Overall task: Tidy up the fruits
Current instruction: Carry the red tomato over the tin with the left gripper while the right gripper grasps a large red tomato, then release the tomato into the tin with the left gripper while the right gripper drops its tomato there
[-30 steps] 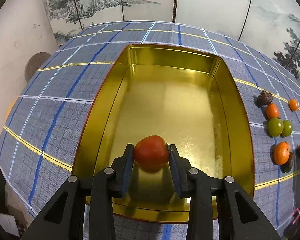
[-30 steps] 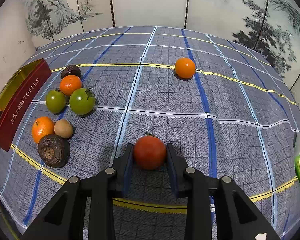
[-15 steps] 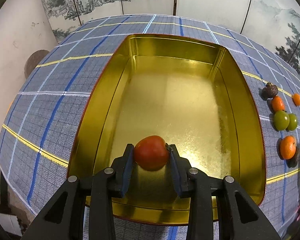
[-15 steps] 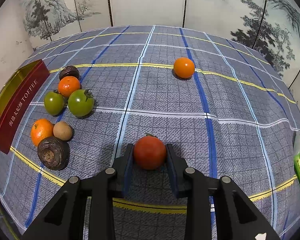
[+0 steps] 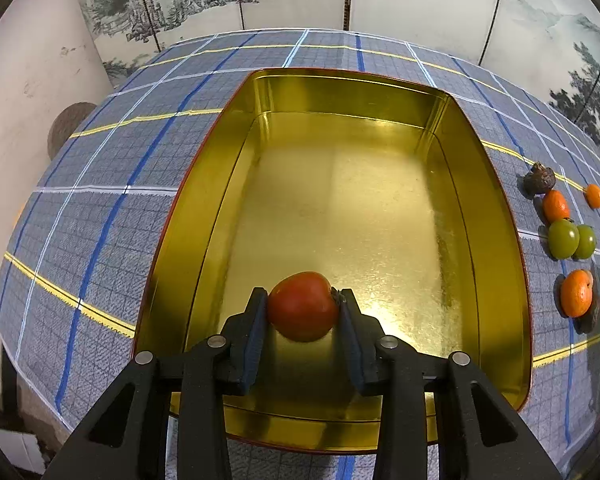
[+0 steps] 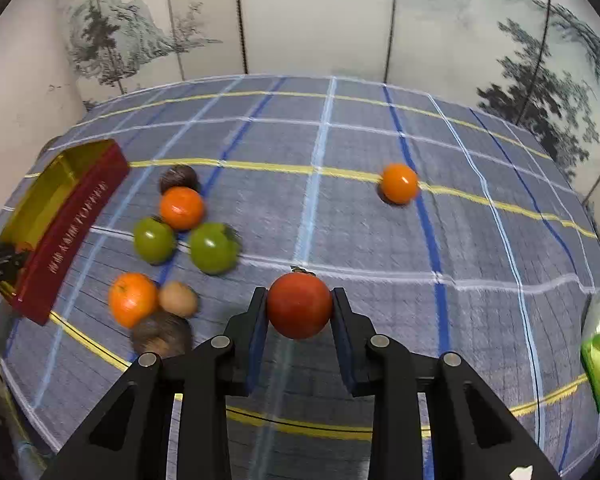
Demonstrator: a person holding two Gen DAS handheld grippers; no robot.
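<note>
Gold tin [image 5: 496, 216] fills the left wrist view, lying lengthwise away from the left gripper [image 5: 303, 312]. Its jaws are easing apart around 1 red tomato [image 5: 302, 306], which sits between the pads low over the near end of the tin floor, apparently at the point of release.

Right wrist view: the right gripper [image 6: 300, 307] is clenched on a 2nd red tomato [image 6: 299, 305], apparently off the checked cloth [image 6: 340, 216]. The tin's red wall [image 6: 66, 236] lies far to the left, beyond the cluster of 2 green tomatoes [image 6: 154, 240], oranges and brown fruits, so this hand's carry likely goes leftward across them.
</note>
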